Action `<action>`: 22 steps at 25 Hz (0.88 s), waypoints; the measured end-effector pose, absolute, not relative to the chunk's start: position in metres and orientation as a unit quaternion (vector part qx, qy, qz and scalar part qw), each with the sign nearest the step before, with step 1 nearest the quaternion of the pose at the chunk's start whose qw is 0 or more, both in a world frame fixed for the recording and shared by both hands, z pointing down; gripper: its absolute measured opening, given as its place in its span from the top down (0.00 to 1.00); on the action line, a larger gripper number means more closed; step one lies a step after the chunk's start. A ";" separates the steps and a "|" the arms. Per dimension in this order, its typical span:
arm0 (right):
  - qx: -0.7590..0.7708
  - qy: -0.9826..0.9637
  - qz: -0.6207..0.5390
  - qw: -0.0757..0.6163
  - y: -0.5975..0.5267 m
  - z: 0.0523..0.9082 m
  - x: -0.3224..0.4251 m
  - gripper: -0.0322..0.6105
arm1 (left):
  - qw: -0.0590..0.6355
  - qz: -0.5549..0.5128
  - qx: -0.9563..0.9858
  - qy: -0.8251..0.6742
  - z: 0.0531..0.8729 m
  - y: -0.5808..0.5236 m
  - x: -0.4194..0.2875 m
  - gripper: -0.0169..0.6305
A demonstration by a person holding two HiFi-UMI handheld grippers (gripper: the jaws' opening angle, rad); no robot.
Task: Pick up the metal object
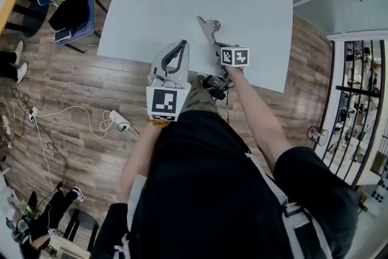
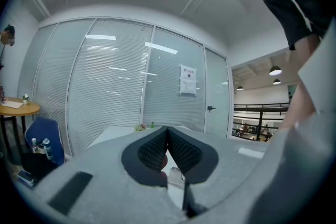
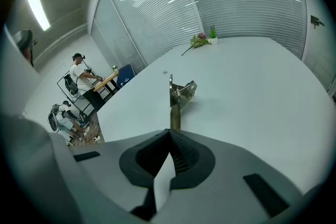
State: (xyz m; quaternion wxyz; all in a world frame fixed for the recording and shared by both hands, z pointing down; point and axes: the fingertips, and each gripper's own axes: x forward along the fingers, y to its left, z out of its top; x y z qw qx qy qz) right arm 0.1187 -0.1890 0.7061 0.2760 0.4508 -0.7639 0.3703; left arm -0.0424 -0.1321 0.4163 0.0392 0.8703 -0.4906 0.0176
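We see our right gripper clamped on the one metal object, over the one white table, our left gripper pinched together, empty, two grippers

Shiny metal object, matt white table, wood-plank floor

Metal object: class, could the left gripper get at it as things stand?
Probably yes: the metal object juts clear of the right gripper over bare table, nothing between. But the left gripper is shut and must open first.
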 end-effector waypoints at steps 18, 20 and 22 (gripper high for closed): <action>0.466 -0.741 0.442 0.195 -0.166 0.693 0.106 0.96 | 0.035 0.013 0.871 -0.489 0.411 -0.127 -0.055 0.98; 0.466 -0.741 0.445 0.189 -0.166 0.691 0.103 0.96 | 0.035 0.011 0.871 -0.490 0.411 -0.127 -0.058 0.98; 0.465 -0.742 0.446 0.184 -0.166 0.689 0.102 0.96 | 0.035 0.011 0.871 -0.490 0.412 -0.127 -0.060 0.98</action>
